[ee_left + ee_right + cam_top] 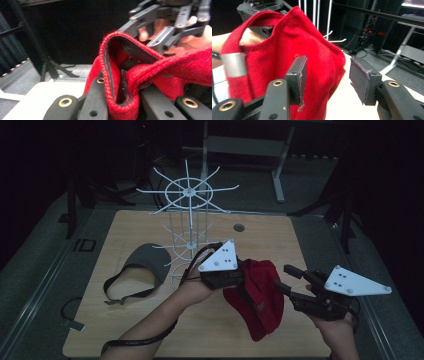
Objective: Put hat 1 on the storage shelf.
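Observation:
A red cap [257,295] hangs above the wooden table, held by my left gripper [239,276], which is shut on its back rim. In the left gripper view the red cap [117,75] has its folded edge pinched between the jaws. My right gripper [284,279] sits just right of the cap with its jaws apart. In the right gripper view the red cap [287,47] lies behind the left pad [299,75], and nothing is pressed between the pads. A grey cap [146,261] lies flat on the table at the left.
A white wire hat rack [189,220] stands at the back middle of the table [280,235], just behind my left hand. A round hole [239,227] sits in the tabletop near the back. Dark stands and a metal frame line the far side.

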`<state>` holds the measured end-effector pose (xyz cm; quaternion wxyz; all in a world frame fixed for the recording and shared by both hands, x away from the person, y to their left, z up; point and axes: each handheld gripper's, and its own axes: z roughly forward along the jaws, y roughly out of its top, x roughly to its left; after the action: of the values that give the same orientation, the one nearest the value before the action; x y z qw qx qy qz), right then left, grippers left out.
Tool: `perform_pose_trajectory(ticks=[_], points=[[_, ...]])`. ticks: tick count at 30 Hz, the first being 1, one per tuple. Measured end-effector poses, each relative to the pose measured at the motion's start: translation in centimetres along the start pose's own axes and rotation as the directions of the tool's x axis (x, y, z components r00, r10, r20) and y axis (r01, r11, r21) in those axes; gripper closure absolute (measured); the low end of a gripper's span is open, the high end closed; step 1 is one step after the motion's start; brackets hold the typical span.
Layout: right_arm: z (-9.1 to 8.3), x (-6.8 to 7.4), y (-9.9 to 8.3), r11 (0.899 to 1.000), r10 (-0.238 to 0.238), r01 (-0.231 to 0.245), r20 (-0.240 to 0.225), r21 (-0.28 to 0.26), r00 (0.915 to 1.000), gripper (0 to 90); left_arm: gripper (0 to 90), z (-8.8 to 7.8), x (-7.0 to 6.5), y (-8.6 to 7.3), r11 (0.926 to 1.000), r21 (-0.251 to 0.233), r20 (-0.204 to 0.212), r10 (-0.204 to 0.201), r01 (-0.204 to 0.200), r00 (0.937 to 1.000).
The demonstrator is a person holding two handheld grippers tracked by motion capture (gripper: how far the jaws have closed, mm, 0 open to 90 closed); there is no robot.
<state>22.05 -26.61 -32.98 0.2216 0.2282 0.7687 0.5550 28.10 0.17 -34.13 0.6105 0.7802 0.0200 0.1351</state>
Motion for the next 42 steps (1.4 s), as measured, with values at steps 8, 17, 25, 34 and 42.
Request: perform_pose_trajectory(ticks=[8,17,25,34,42], points=[[0.5,0.1,0.2,1.000,-0.020,0.021,-0.036,0.017,0.9991,58.7,88.4,0.0,-0.3,0.3,0.9998,-0.016,0.046,0.015,-0.015,0.9988],[0.2,0.2,0.2,0.999,-0.034,0.035,-0.049,0.018,0.9982,87.8,88.2,0.2,-0.3,0.2,0.9998,-0.010,0.061,0.017,-0.016,0.9980],[-0.1,0.8,0.4,0.999,-0.048,0.048,-0.003,0.002,0.9989,88.8,85.7,0.1,-0.2,0.2,0.9997,-0.013,0.075,0.020,-0.019,0.9970],[-1.8,-0.4,0.9,0.996,0.014,-0.012,0.034,-0.085,0.9993,89.0,58.3,-0.5,-0.1,0.1,0.9995,0.029,0.018,-0.009,0.009,0.9998],[-2.3,-0.7,1.2,0.996,0.018,-0.013,0.061,-0.090,0.9980,89.0,47.6,-1.5,0.1,-0.4,0.9986,0.036,-0.070,-0.037,0.039,0.9968]])
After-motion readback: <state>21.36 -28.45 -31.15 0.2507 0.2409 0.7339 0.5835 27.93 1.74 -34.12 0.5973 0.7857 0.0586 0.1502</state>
